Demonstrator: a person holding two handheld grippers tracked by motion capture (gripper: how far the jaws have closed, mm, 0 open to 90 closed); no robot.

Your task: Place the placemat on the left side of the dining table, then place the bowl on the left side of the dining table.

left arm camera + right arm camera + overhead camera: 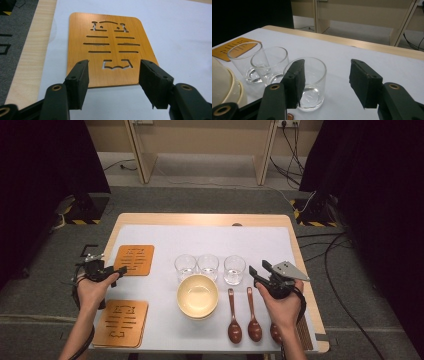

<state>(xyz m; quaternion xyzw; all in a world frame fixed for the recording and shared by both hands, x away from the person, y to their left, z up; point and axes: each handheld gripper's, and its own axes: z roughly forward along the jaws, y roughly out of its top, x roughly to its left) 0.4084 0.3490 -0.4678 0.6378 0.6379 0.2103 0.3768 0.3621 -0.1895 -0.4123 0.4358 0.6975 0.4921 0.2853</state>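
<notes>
Two orange wooden mats with cut-out slots lie at the table's left, one farther (134, 260) and one nearer (121, 323). My left gripper (119, 272) is open at the farther mat's left edge. In the left gripper view its jaws (113, 75) stand wide apart over the near edge of that mat (112, 37), which lies flat on the cloth. My right gripper (258, 268) is open just right of the rightmost glass (234, 269). In the right gripper view (327, 75) that glass (315, 75) stands partly behind the left jaw, with nothing gripped.
Two more glasses (185, 267) (208, 265) stand in a row behind a cream bowl (197, 295). Brown spoons (234, 317) (253, 315) lie right of the bowl, a third (275, 332) partly under my right hand. A white cloth (165, 240) covers the table.
</notes>
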